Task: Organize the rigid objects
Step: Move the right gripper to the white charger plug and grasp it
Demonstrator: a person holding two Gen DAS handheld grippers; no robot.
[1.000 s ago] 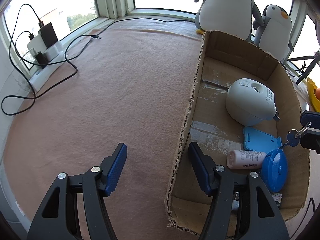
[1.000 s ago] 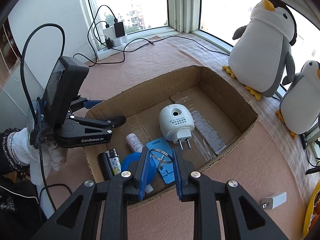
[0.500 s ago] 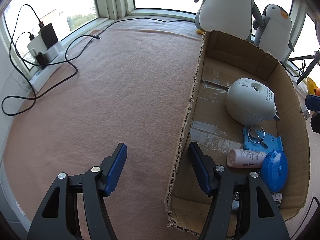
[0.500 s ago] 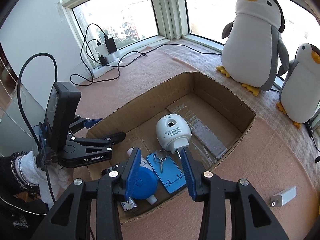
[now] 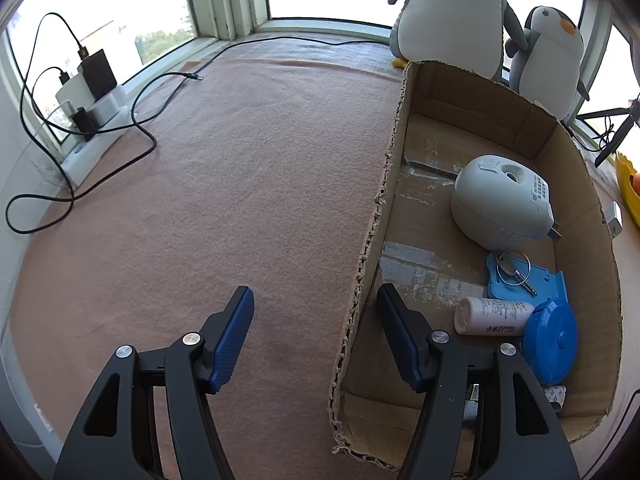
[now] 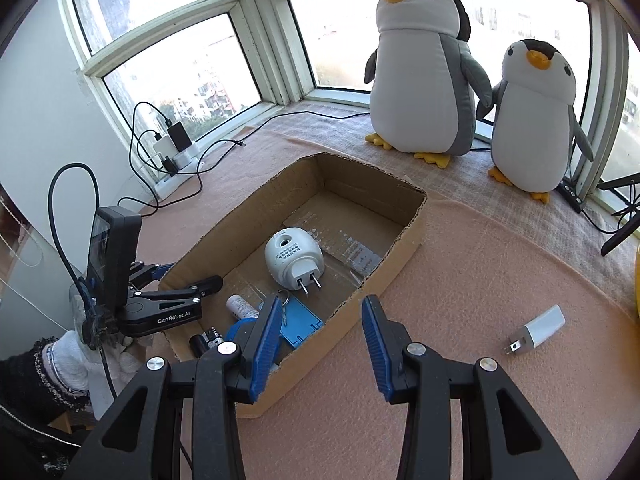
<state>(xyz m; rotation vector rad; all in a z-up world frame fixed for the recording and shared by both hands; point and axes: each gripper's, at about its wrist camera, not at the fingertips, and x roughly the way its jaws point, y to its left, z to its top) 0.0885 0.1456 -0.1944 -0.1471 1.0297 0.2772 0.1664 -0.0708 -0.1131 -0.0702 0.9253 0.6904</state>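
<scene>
An open cardboard box (image 5: 400, 128) (image 6: 404, 248) lies on the pink cloth. In it are a white plug-in device (image 5: 500, 200) (image 6: 294, 258), a blue card (image 5: 548, 284) (image 6: 298, 324) with a key ring (image 5: 514, 270) on it, a white tube (image 5: 494, 316) (image 6: 240, 306), a round blue case (image 5: 550, 340) and dark small items (image 6: 204, 340). My left gripper (image 5: 316, 320) (image 6: 176, 280) is open and empty, straddling the box's left wall. My right gripper (image 6: 320, 332) is open and empty above the box's near right wall. A white charger plug (image 6: 538, 330) (image 5: 612, 218) lies on the cloth to the right.
Two plush penguins (image 6: 424, 76) (image 6: 536, 120) stand behind the box by the windows. A power strip with chargers and black cables (image 5: 88, 92) (image 6: 174, 148) sits at the far left sill. A yellow object (image 5: 628, 188) lies at the right edge.
My right gripper opened and let the key ring drop onto the blue card in the box. It then drew back up and to the right. My left gripper has not moved.
</scene>
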